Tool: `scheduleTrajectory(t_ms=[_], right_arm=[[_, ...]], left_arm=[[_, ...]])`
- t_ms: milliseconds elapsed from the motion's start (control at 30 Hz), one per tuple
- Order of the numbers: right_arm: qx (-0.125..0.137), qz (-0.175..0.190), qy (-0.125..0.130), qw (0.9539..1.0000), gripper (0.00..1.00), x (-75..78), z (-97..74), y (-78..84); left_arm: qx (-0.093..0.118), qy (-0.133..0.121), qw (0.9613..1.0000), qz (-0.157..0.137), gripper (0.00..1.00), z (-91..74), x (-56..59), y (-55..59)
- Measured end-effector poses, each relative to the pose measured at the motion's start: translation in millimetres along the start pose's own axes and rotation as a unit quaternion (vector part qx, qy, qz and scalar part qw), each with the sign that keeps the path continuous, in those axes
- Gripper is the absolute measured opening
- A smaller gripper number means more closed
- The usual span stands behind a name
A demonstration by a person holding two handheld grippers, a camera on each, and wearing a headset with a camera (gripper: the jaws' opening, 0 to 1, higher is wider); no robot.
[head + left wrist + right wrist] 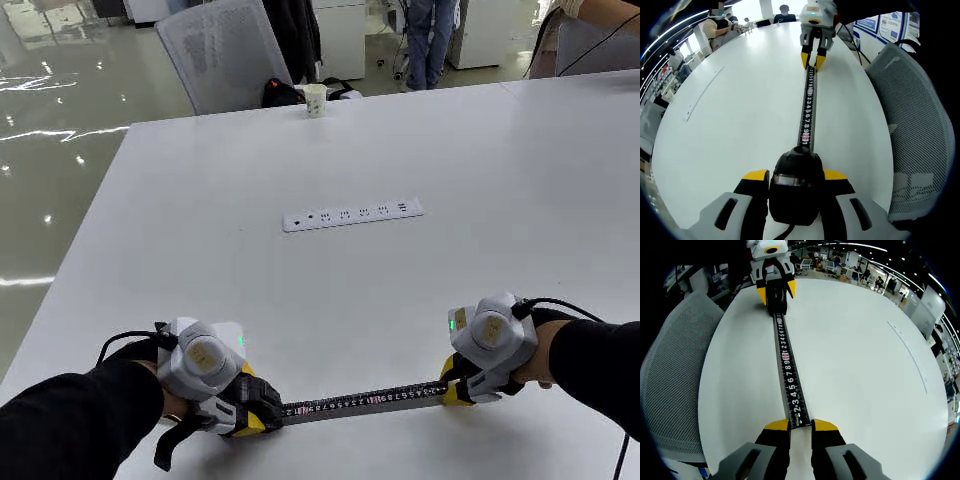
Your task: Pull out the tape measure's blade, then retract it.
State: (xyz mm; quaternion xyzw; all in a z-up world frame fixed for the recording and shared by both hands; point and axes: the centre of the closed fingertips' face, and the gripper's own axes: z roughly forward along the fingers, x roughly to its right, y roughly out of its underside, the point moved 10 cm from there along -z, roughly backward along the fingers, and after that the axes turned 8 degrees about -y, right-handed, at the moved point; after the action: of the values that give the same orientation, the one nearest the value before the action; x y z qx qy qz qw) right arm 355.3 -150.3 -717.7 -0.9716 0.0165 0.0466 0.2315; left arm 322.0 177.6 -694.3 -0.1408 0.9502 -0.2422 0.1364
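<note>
While the left tongs clench the tape measure, the right tongs pinch its blade; a slip could whip it back.

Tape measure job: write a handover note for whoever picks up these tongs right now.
Left tongs: shut on the tape measure's black case, near the front edge of the white table.
Right tongs: shut on the free end of the blade.
Done: the blade is pulled out and lies stretched along the table between the two tongs.
Left: retract the blade, probably by easing the right tongs toward the case.
</note>
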Motion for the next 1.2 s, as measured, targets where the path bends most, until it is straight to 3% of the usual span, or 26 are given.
scheduleTrajectory(t_ms=[167,367,600,867,1000,1200], right_arm=[[-0.001,0.000,-0.002,1.0000,0.13,-1.0,-0.5,0.4],[-0.032,-0.042,-0.006,0.9986,0.14,-1.9,-3.5,1.7],[-0.036,-0.046,-0.007,0.9982,0.15,-4.0,-10.4,7.9],[-0.029,-0.043,-0.005,0.9986,0.20,-9.8,-16.6,5.8],[-0.028,-0.049,0.000,0.9984,0.22,-13.4,-19.6,5.0],[-0.008,-0.025,0.016,0.9995,0.25,-18.9,-25.2,9.3]], left_arm=[[-0.003,-0.002,0.9999,-0.011,0.35,-3.1,0.8,-1.5],[-0.004,-0.002,0.9999,-0.014,0.36,-4.2,0.6,-0.7],[-0.006,-0.006,0.9998,-0.016,0.38,-8.4,-1.9,2.0],[-0.008,-0.006,0.9996,-0.027,0.46,-21.0,-3.1,6.3],[0.010,0.003,0.9985,-0.054,0.54,-27.0,-0.4,4.7],[0.019,0.000,0.9978,-0.064,0.58,-31.4,4.9,6.0]])
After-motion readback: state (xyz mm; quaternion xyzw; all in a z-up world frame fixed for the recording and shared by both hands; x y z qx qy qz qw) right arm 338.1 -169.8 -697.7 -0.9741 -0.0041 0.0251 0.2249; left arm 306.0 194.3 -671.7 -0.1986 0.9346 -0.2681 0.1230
